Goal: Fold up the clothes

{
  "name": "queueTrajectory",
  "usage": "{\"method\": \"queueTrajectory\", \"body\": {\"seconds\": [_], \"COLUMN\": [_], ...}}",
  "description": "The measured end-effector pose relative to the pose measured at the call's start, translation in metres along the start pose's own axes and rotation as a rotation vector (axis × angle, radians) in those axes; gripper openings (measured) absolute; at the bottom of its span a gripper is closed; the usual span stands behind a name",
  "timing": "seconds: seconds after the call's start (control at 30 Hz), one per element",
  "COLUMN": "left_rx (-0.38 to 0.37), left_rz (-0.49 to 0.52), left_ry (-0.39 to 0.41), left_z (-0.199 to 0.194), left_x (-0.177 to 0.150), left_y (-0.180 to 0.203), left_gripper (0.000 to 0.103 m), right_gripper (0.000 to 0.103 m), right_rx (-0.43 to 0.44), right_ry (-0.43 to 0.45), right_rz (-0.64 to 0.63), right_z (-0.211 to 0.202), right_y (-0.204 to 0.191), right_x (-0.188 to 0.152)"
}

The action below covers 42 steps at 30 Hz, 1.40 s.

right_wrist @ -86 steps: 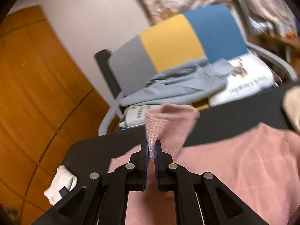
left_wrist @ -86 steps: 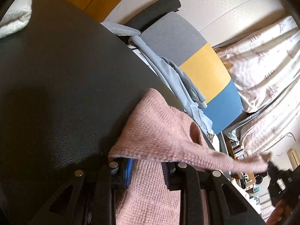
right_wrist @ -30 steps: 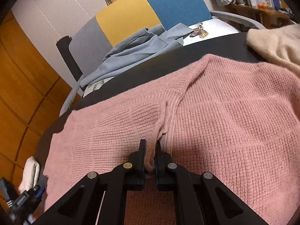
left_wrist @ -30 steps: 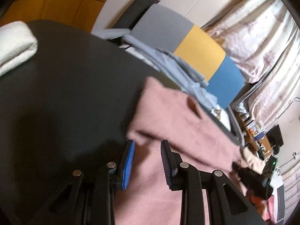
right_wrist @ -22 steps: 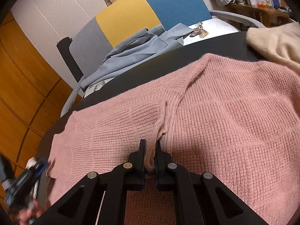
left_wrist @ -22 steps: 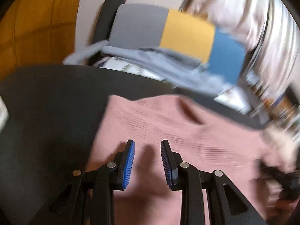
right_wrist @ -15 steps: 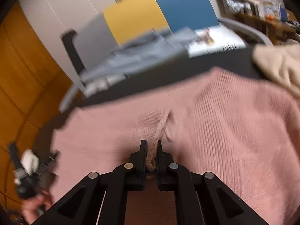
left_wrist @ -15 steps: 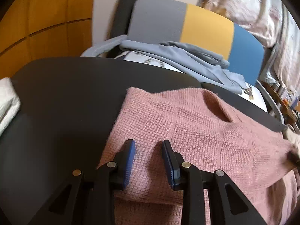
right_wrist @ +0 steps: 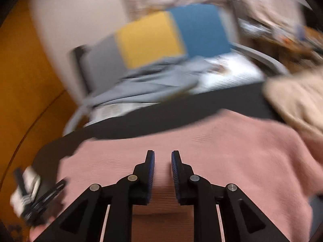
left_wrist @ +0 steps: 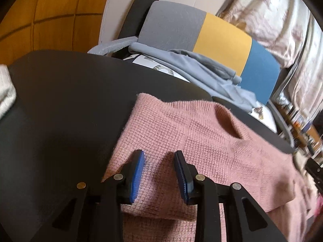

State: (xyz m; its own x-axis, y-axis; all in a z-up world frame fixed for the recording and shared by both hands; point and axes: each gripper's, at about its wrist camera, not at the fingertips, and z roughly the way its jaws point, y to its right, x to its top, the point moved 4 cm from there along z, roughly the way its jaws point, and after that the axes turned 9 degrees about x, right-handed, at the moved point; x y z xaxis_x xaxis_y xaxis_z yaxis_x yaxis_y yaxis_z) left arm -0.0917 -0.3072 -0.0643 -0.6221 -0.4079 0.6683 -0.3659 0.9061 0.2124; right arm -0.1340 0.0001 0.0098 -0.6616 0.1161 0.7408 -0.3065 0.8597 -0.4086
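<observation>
**Pink knit: fold laid, both grips empty**

Left wrist view: pink sweater (left_wrist: 201,141) lies on the black table (left_wrist: 60,104), centre to lower right; neckline toward upper right, long axis along that diagonal. My left gripper (left_wrist: 159,173) stands part open, nothing held.

Right wrist view, blurred: my right gripper (right_wrist: 162,171) is opening, empty, over the sweater. Risk: a pad snags the knit and drags the fold.

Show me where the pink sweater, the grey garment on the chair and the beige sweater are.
pink sweater (left_wrist: 201,141): left wrist view, knit body below the neckline.
grey garment (left_wrist: 201,68): left wrist view, bunched folds.
beige sweater (right_wrist: 298,100): right wrist view, blurred bulk.
</observation>
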Motion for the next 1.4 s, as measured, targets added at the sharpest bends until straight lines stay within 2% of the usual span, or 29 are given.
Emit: {"method": "queueTrajectory", "body": {"seconds": [0.1, 0.2, 0.3, 0.4, 0.43, 0.47, 0.53, 0.6, 0.67, 0.7, 0.83, 0.93, 1.1, 1.17, 1.23, 1.3, 1.4], "left_rx": [-0.013, -0.005, 0.000, -0.018, -0.024, -0.030, -0.029, -0.032, -0.032, -0.031, -0.032, -0.041, -0.029, -0.025, -0.024, -0.018, -0.020], "left_rz": [-0.013, -0.008, -0.007, -0.022, -0.028, -0.033, -0.033, -0.036, -0.035, -0.034, -0.037, -0.044, -0.033, -0.029, -0.028, -0.024, -0.027], "left_ry": [-0.002, -0.001, -0.001, -0.003, -0.003, -0.004, -0.004, -0.004, -0.003, -0.002, -0.001, -0.002, 0.000, 0.001, 0.001, 0.003, 0.003], "left_z": [0.001, 0.002, 0.004, 0.005, 0.005, 0.005, 0.005, 0.005, 0.004, 0.004, 0.003, 0.003, 0.003, 0.003, 0.003, 0.003, 0.001], "left_x": [0.000, 0.001, 0.000, 0.000, -0.001, -0.001, -0.001, -0.001, -0.001, -0.001, -0.001, -0.001, -0.001, 0.000, 0.000, 0.000, -0.001], "left_y": [-0.001, 0.001, 0.002, -0.001, -0.002, -0.002, -0.002, -0.003, -0.003, -0.002, -0.003, -0.004, -0.002, -0.001, -0.001, 0.000, 0.001], "left_gripper": [0.031, 0.031, 0.031, 0.030, 0.030, 0.030, 0.030, 0.030, 0.030, 0.030, 0.030, 0.030, 0.030, 0.030, 0.030, 0.030, 0.030], "right_gripper": [0.019, 0.019, 0.016, 0.011, 0.008, 0.000, 0.000, 0.001, 0.009, 0.010, 0.010, 0.010, 0.000, 0.000, 0.000, 0.012, 0.015], "right_rx": [0.134, 0.214, 0.211, 0.151, 0.131, 0.113, 0.089, 0.094, 0.129, 0.139, 0.113, -0.007, -0.084, -0.083, -0.089, -0.036, 0.017], "right_ry": [-0.090, -0.186, -0.286, -0.291, -0.278, -0.256, -0.223, -0.197, -0.147, -0.136, -0.169, -0.205, -0.160, -0.154, -0.142, -0.114, -0.129], "right_rz": [-0.110, -0.204, -0.227, -0.189, -0.158, -0.106, -0.025, -0.062, -0.084, -0.084, -0.108, -0.175, -0.043, -0.006, 0.009, 0.019, -0.050], "right_z": [0.044, 0.087, 0.130, 0.145, 0.144, 0.139, 0.129, 0.112, 0.088, 0.078, 0.060, 0.069, 0.049, 0.045, 0.039, 0.031, 0.043], "right_y": [-0.059, -0.108, -0.126, -0.105, -0.094, -0.078, -0.054, -0.059, -0.065, -0.066, -0.063, -0.036, 0.031, 0.044, 0.043, 0.030, 0.001], "right_x": [-0.002, -0.017, -0.041, -0.044, -0.042, -0.037, -0.028, -0.026, -0.025, -0.027, -0.046, -0.046, -0.026, -0.025, -0.021, -0.018, -0.011]}}
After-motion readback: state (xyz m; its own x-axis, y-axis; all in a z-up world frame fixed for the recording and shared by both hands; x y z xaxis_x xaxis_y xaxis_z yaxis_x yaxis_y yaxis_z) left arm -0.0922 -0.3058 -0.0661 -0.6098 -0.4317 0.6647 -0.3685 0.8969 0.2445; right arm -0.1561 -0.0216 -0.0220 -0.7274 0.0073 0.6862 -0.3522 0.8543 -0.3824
